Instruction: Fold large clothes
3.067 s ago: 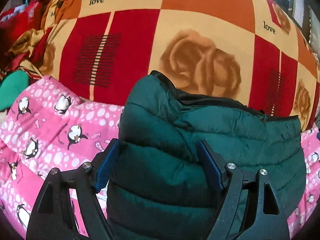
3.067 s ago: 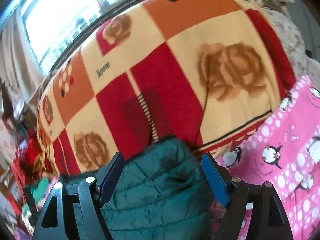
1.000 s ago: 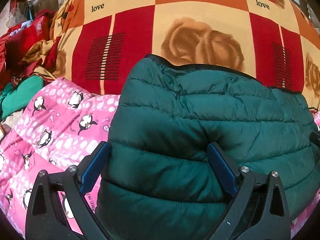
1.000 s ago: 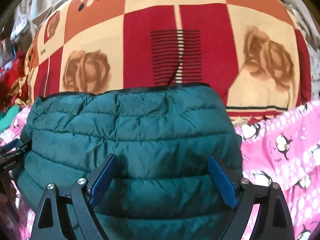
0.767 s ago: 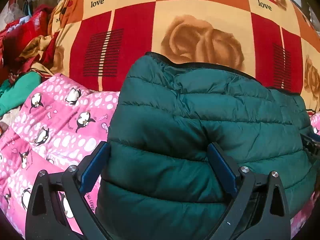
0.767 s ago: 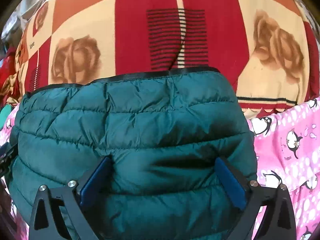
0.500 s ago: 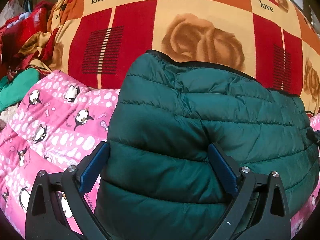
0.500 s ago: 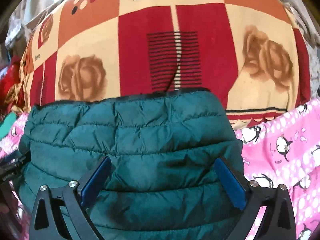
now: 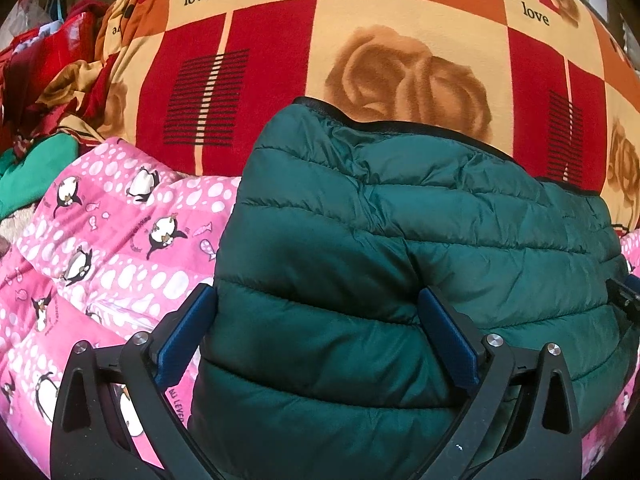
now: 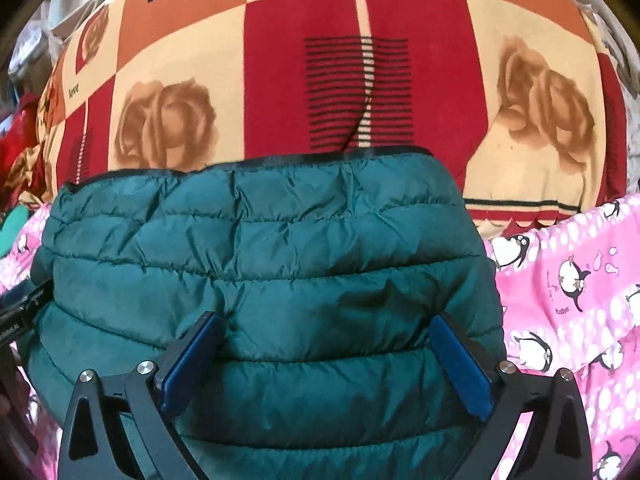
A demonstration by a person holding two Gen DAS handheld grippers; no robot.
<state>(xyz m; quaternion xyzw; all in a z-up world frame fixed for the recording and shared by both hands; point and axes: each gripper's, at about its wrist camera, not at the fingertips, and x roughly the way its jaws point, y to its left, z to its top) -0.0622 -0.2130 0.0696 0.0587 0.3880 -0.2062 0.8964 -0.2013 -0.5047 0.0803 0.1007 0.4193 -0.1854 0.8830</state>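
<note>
A dark green quilted puffer jacket [image 9: 420,240] lies folded in a thick bundle on the bed, its black-trimmed edge at the far side. It fills the right wrist view [image 10: 272,272] too. My left gripper [image 9: 316,312] is open, its blue-padded fingers pressed against the jacket's left part. My right gripper [image 10: 326,340] is open, its fingers resting on the jacket's right part. The right gripper's tip [image 9: 624,300] shows at the left wrist view's right edge. The left gripper's tip [image 10: 20,308] shows at the right wrist view's left edge.
A pink penguin-print blanket [image 9: 100,248] lies under and beside the jacket, also on the right [image 10: 580,300]. A red, orange and cream rose-patterned blanket [image 9: 360,40] spreads behind. Red and green clothes [image 9: 36,120] are piled at the far left.
Both grippers stay open on the jacket. The right wrist view has dipped, risen and dipped again over the bundle. The left view has hardly shifted in the last second.
</note>
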